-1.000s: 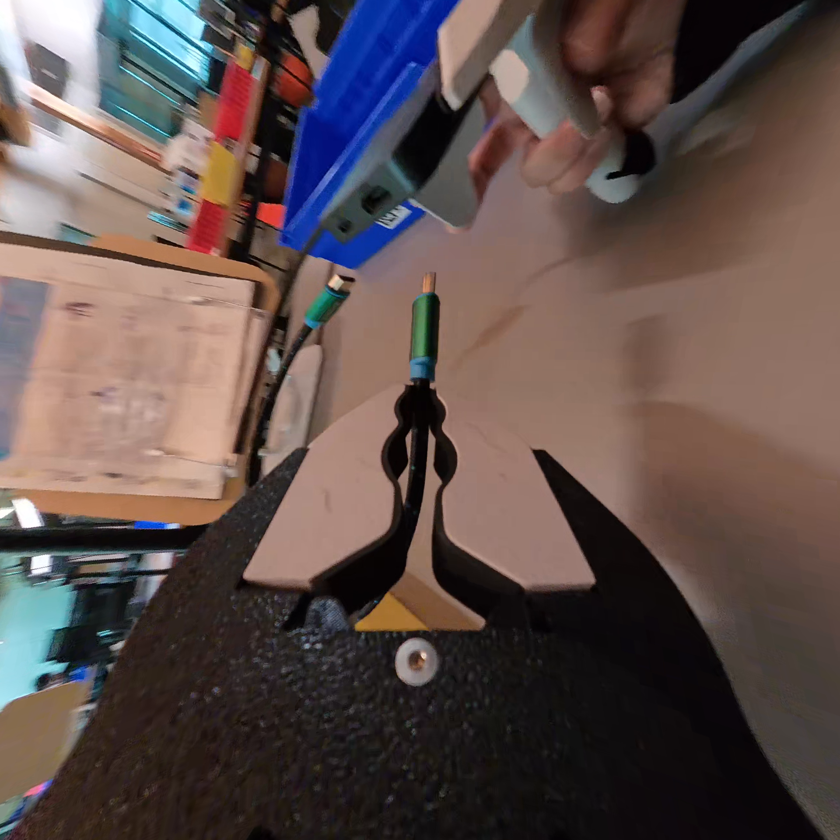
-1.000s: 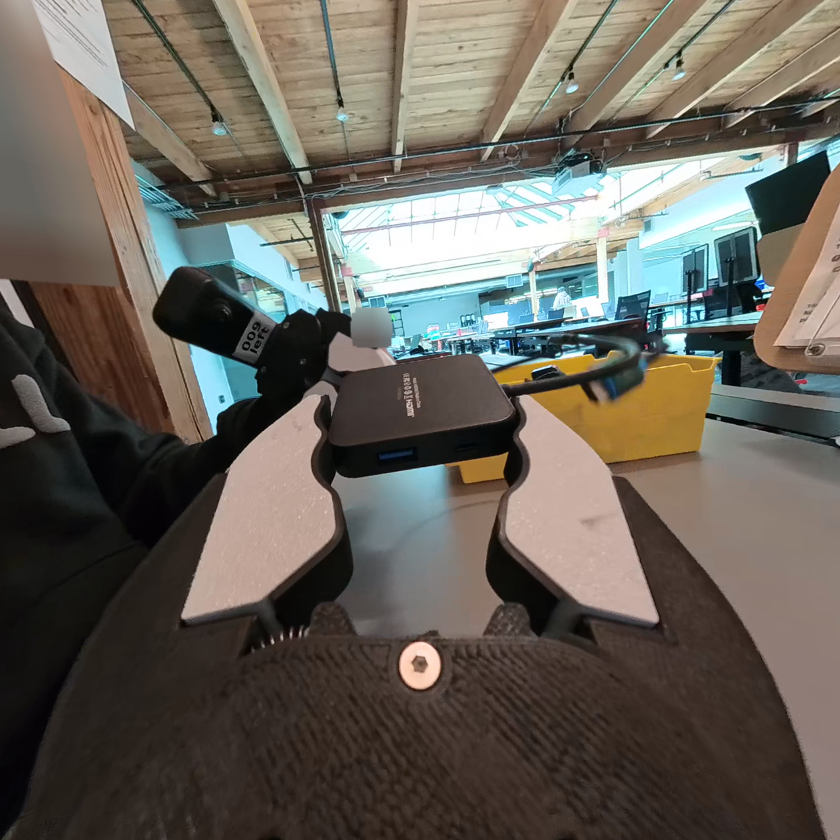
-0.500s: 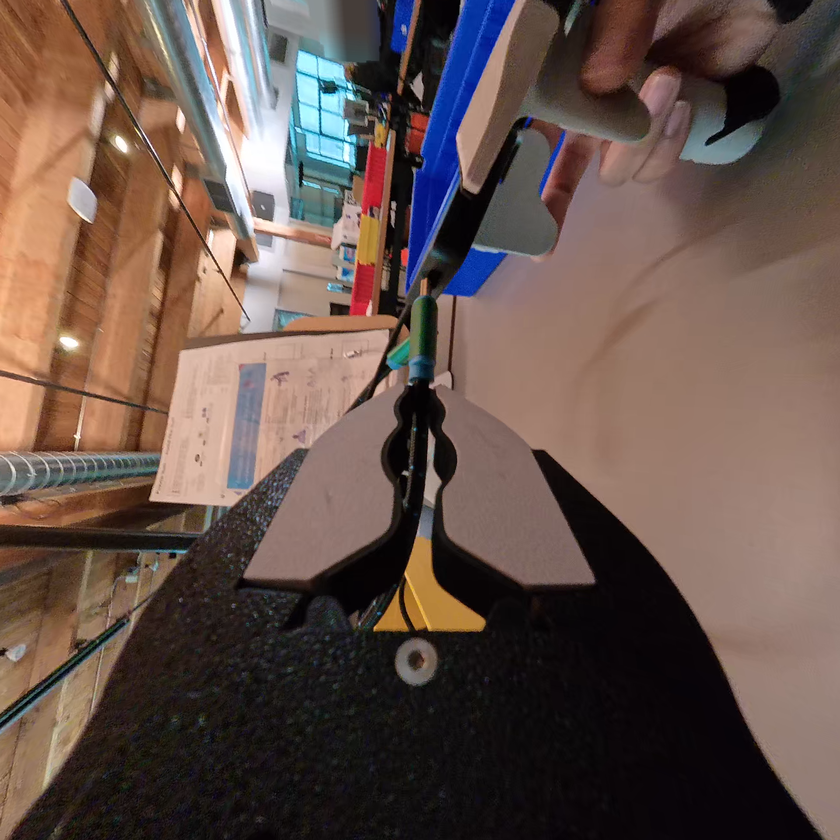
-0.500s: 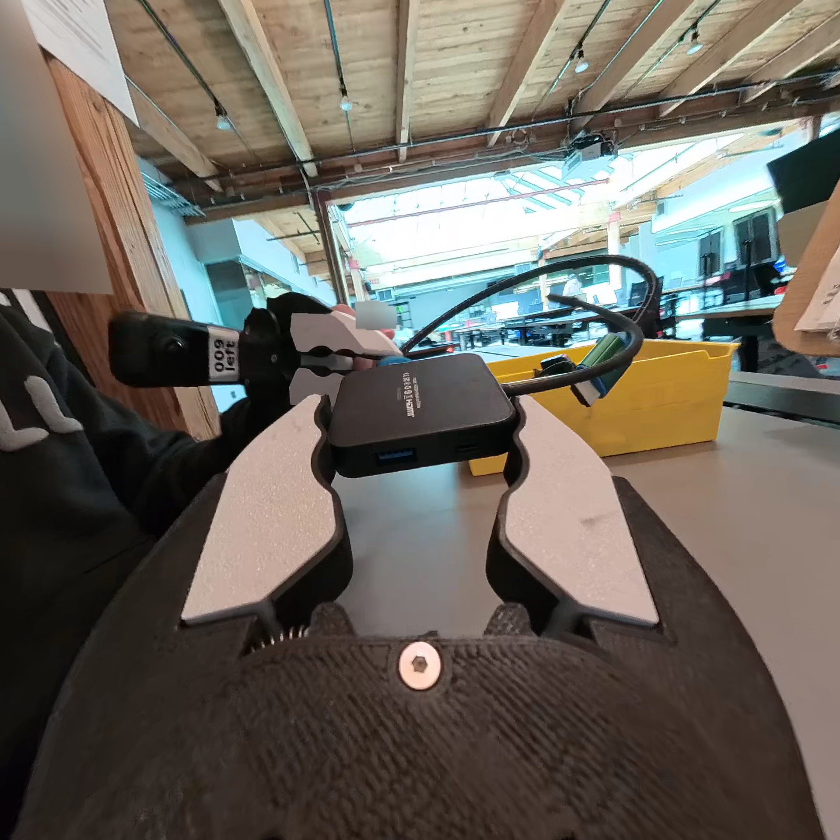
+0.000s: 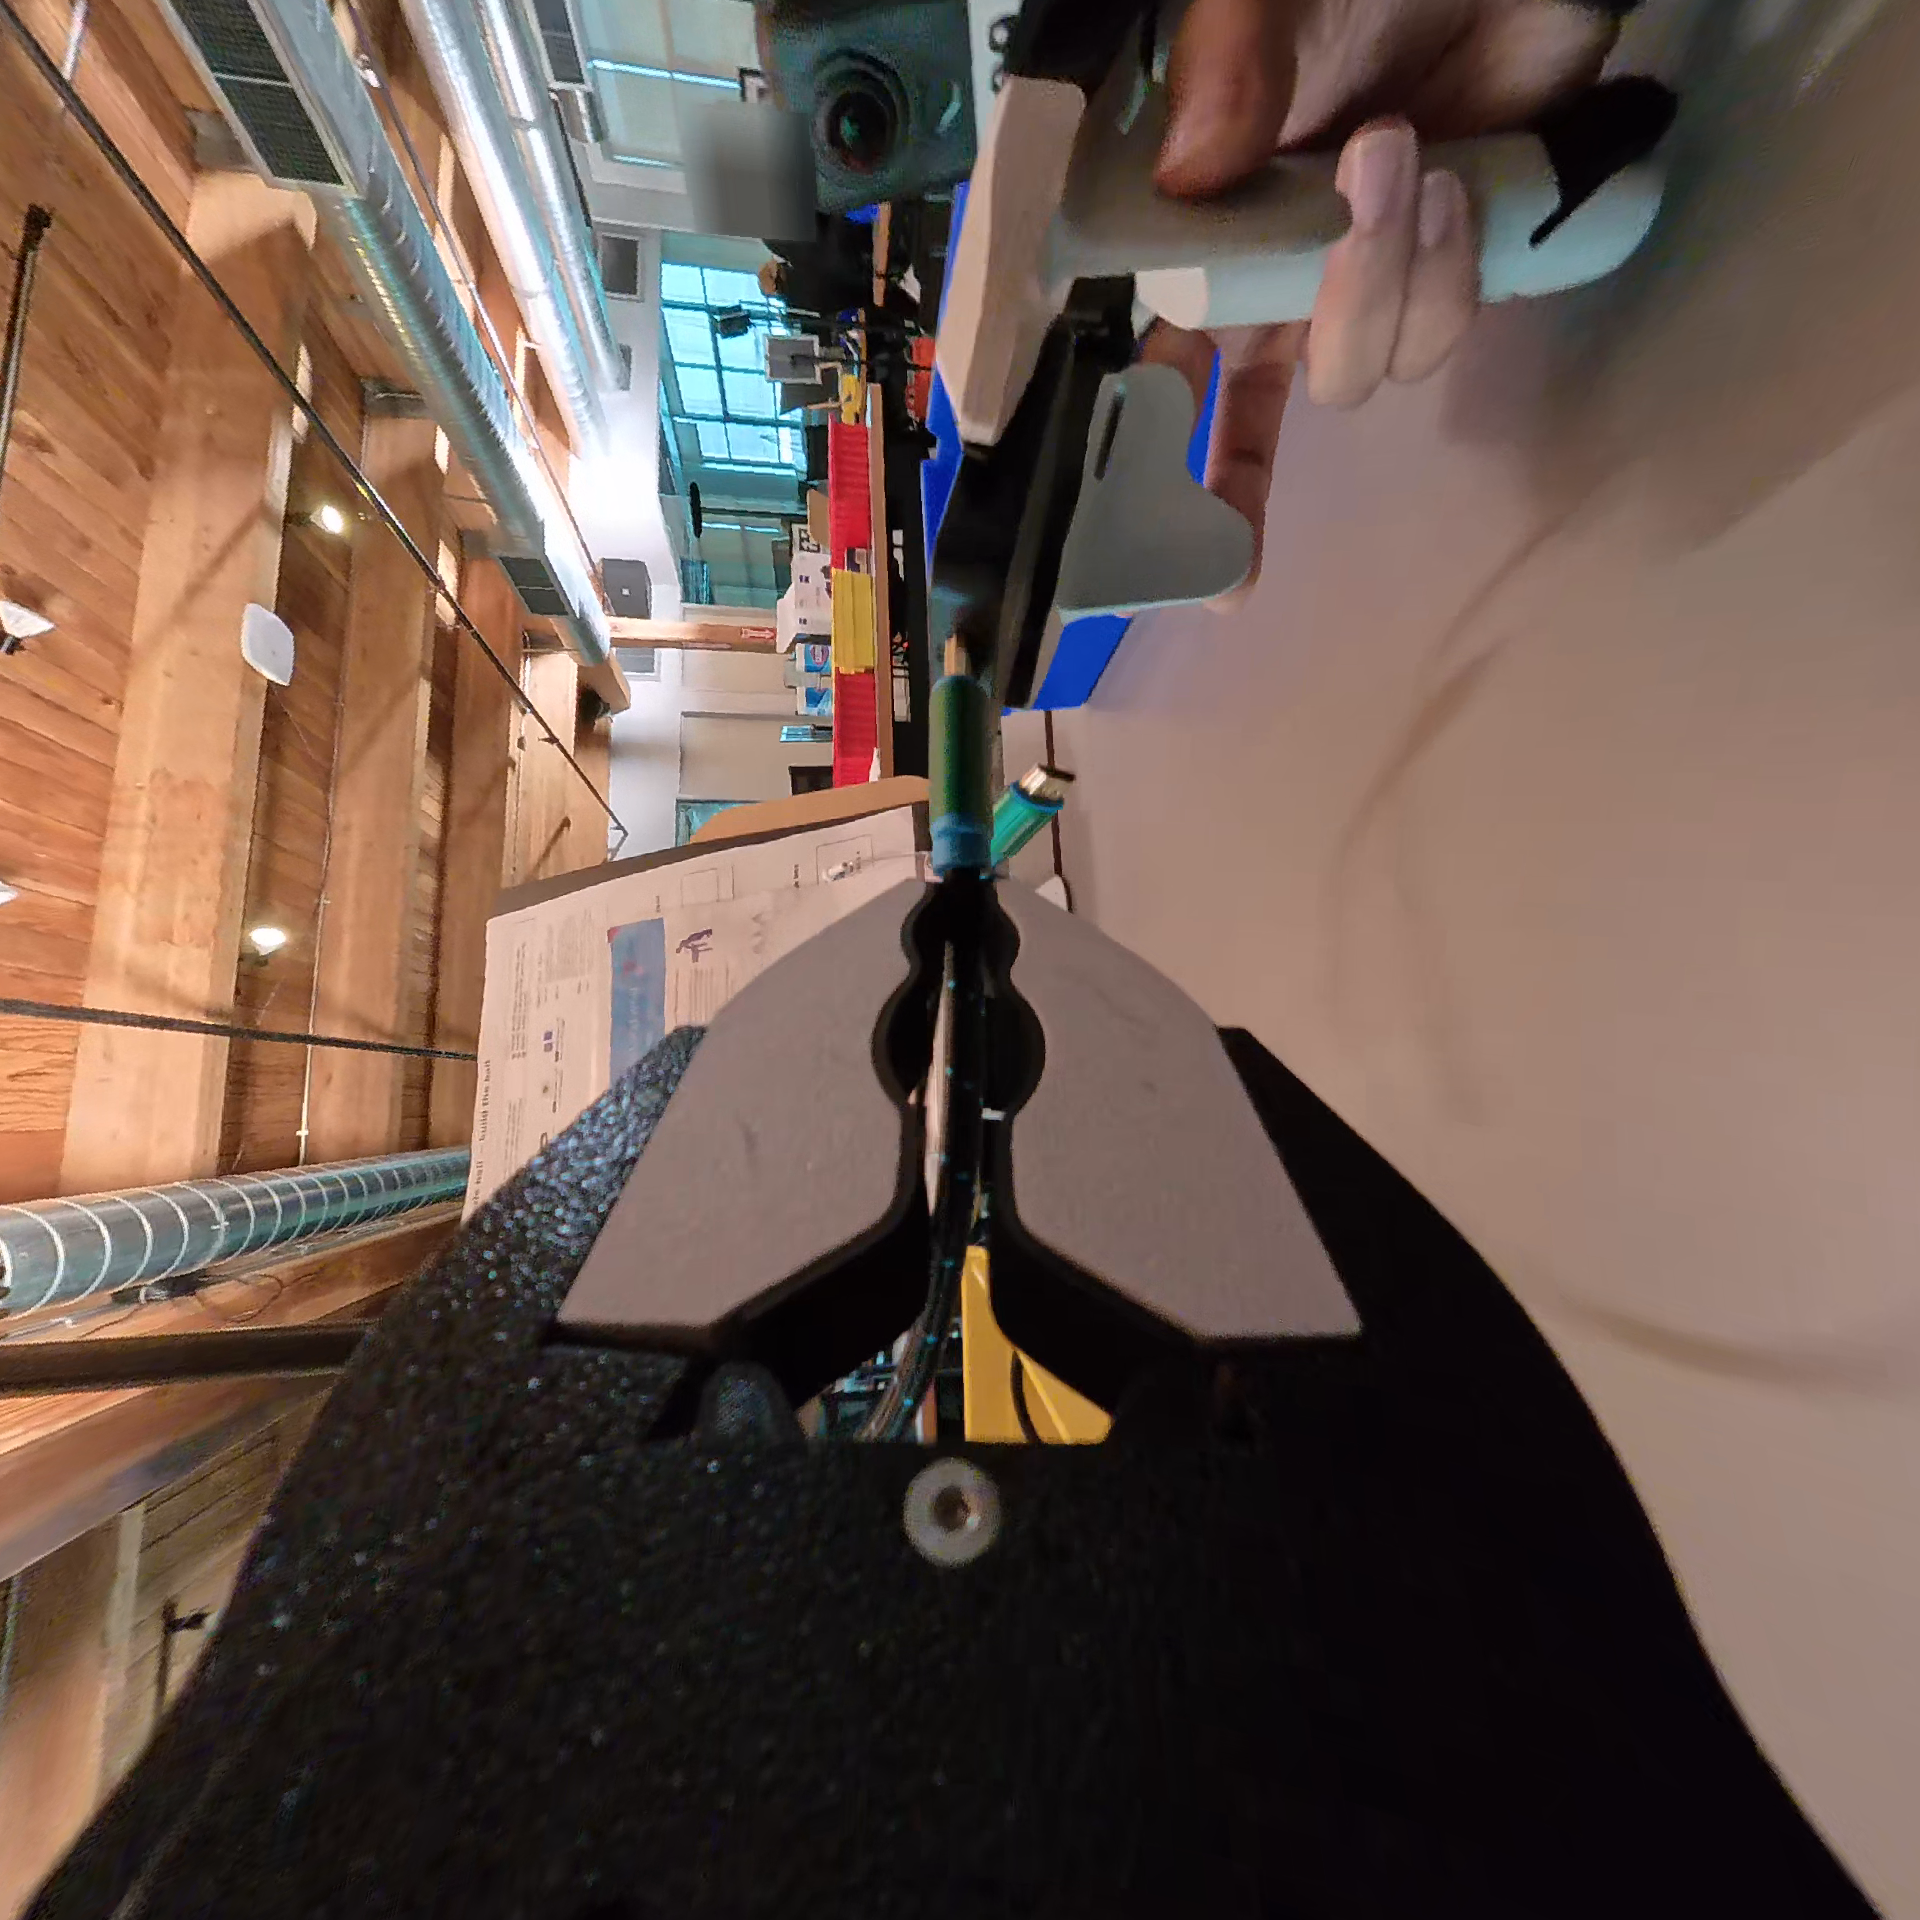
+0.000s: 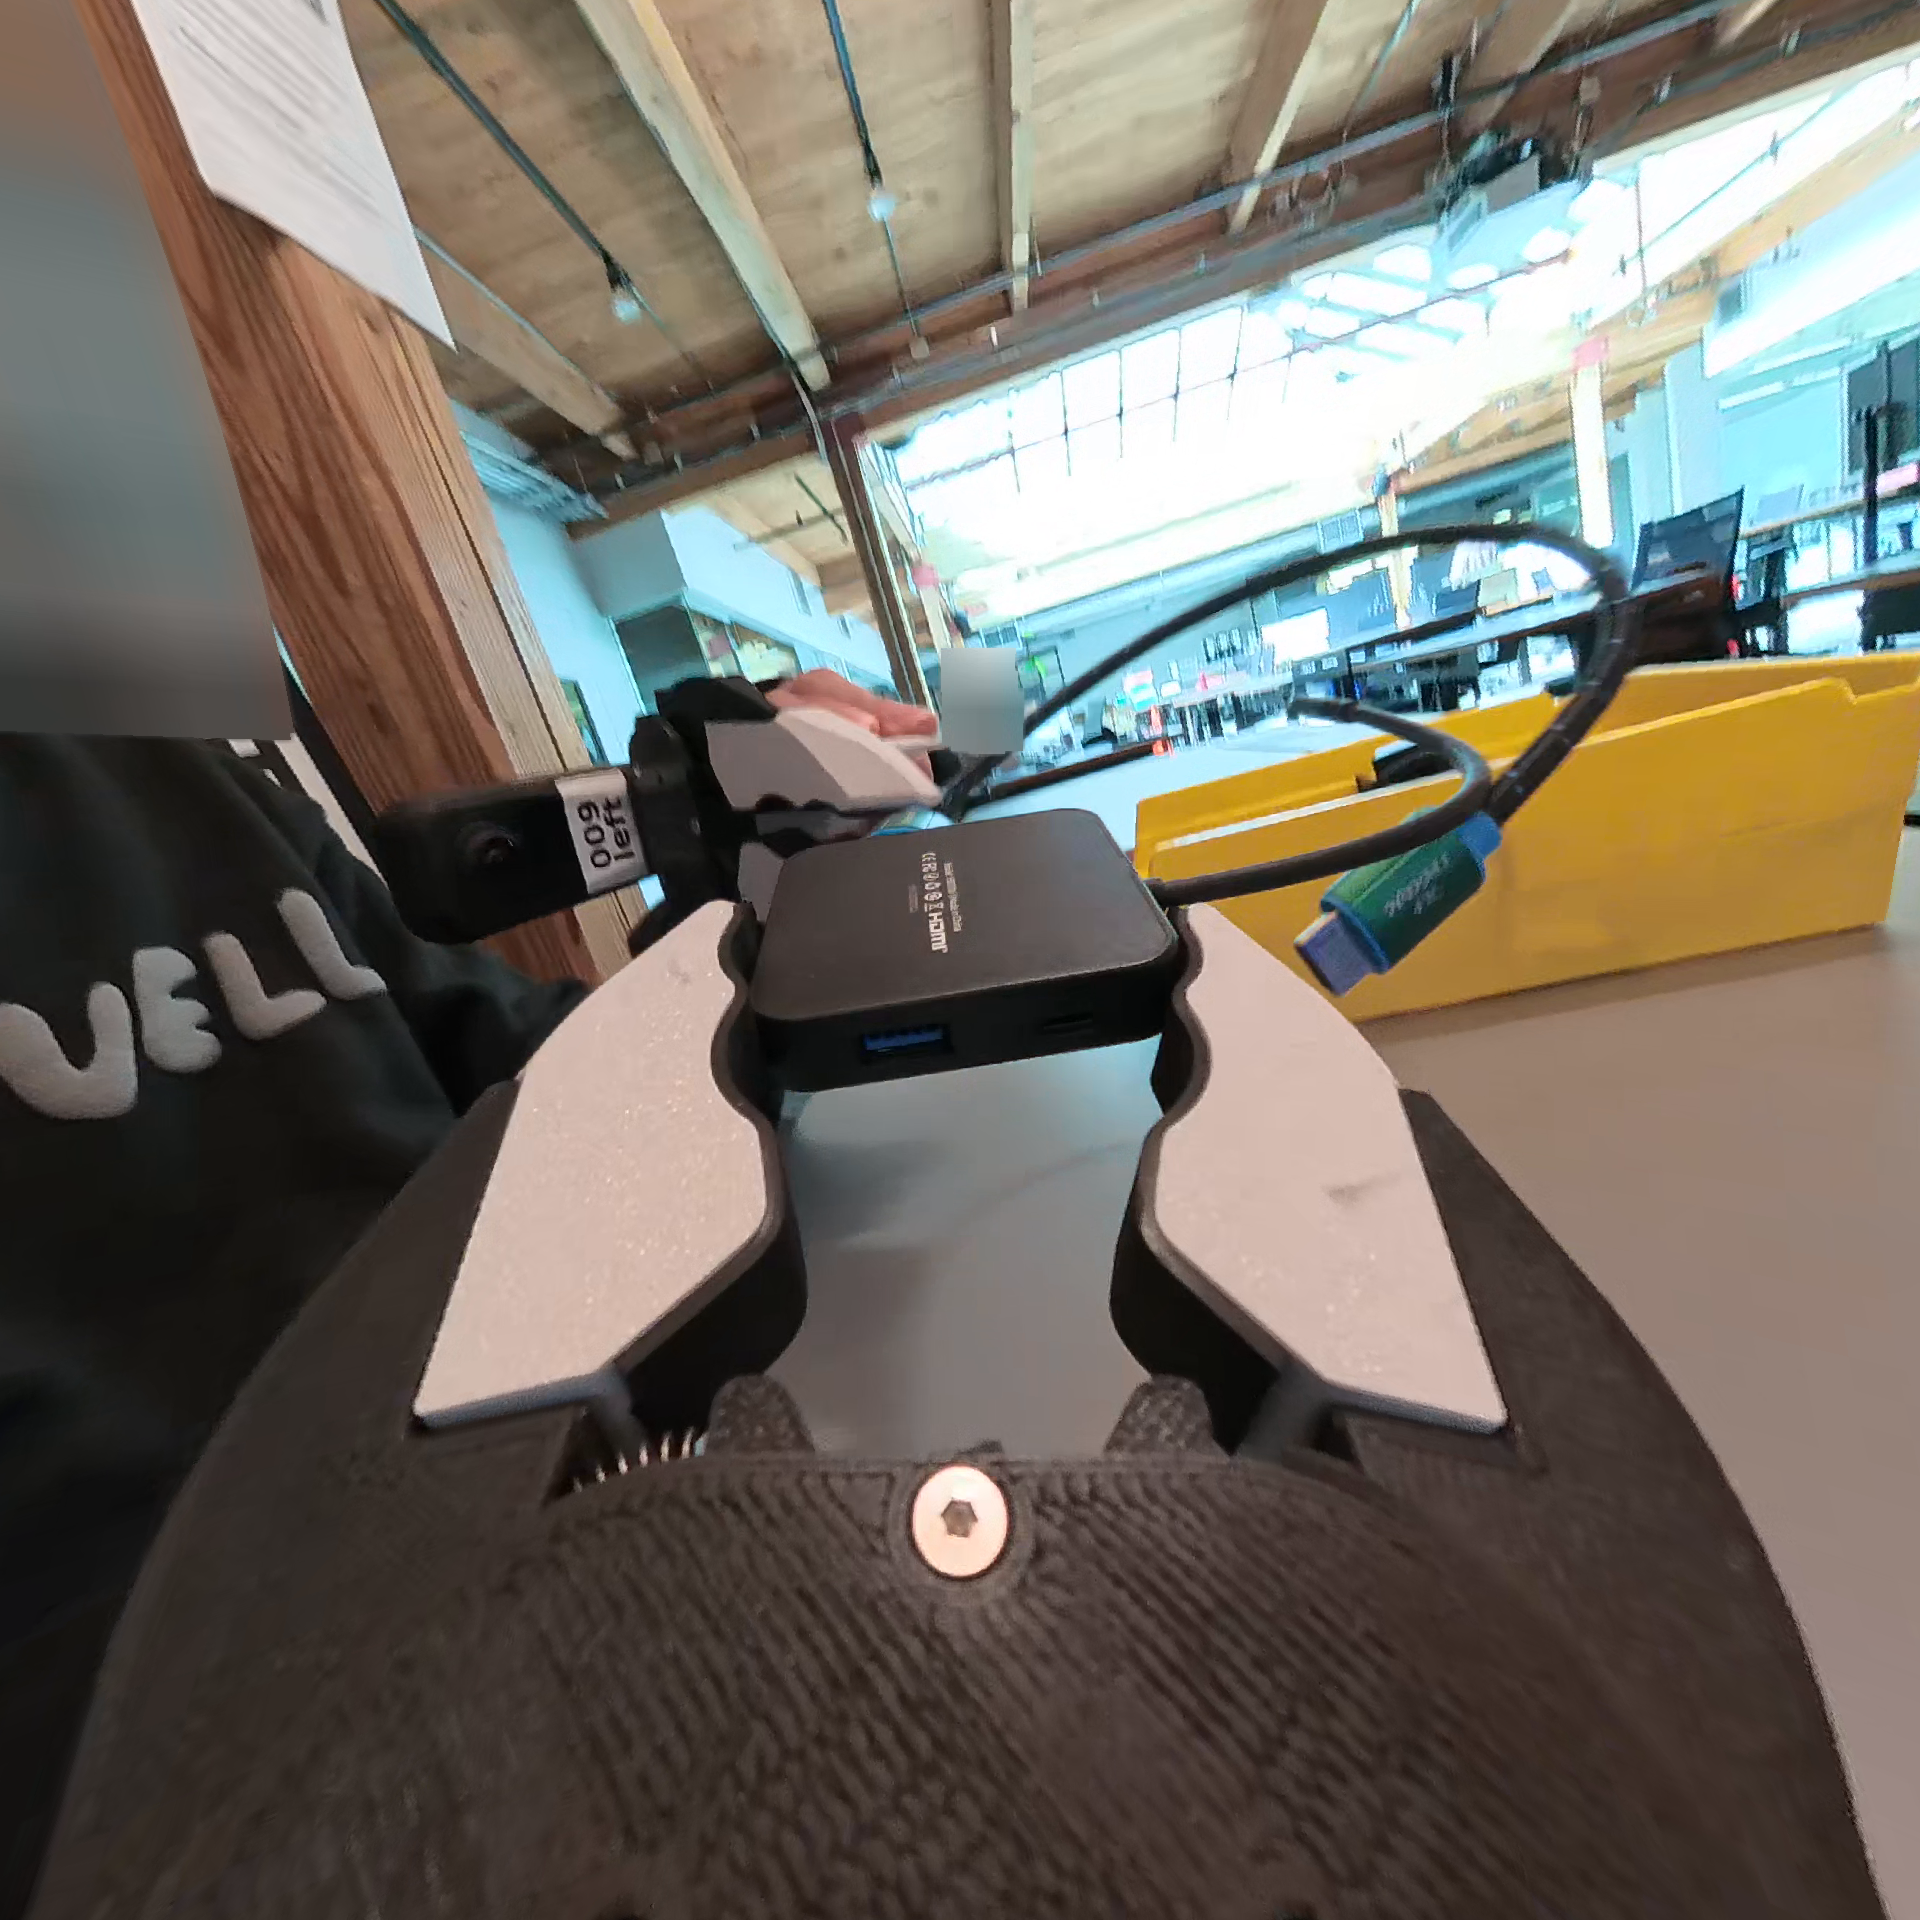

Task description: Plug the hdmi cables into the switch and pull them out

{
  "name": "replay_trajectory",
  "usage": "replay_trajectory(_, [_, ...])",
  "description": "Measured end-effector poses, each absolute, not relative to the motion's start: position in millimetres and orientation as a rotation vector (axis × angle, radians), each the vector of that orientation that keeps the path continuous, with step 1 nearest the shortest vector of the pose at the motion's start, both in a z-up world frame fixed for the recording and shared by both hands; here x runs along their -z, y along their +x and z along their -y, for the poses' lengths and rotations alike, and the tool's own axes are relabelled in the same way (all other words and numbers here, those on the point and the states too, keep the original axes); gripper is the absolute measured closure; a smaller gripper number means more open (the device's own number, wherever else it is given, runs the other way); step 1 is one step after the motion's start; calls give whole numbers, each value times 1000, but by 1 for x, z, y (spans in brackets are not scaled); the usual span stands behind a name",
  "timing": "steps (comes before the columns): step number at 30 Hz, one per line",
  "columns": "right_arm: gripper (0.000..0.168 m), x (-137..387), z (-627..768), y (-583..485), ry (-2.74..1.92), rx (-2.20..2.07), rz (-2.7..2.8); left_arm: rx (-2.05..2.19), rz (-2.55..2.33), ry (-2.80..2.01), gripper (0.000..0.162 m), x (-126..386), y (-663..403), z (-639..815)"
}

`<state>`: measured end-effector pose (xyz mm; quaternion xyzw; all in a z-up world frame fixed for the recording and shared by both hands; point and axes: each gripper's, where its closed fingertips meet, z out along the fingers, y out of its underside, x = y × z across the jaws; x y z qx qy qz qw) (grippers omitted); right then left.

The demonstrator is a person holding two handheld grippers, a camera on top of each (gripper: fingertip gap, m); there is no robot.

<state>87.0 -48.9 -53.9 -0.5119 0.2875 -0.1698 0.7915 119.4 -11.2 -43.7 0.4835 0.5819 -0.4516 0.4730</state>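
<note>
Left tongs (image 5: pixel 961 894) pinch cable (image 5: pixel 958 1049), green plug (image 5: pixel 958 758) at switch (image 5: pixel 1013 520).

The switch (image 6: pixel 961 940) is a flat black box with rounded corners, held level above the table, its two side edges clamped, a blue port and a small slot on its near face. In the left wrist view it (image 5: pixel 1003 551) stands edge-on at 12 o'clock, and the green HDMI plug (image 5: pixel 957 764) with a blue collar points straight up at it, metal tip at its lower edge. A second green plug (image 6: pixel 1397 914) hangs free at the switch's 3 o'clock, its black cable (image 6: pixel 1538 665) looping overhead.
</note>
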Motion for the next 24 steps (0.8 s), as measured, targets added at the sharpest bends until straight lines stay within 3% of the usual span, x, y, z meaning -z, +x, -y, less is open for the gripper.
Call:
replay_trajectory(5, [94, 64, 45, 94, -1153, 377, -665, 894, -1366, 1179, 156, 49, 132, 12])
replay_trajectory(24, [94, 59, 56, 97, -1055, 330, -708, 881, -1276, 1053, 156, 41, 135, 23])
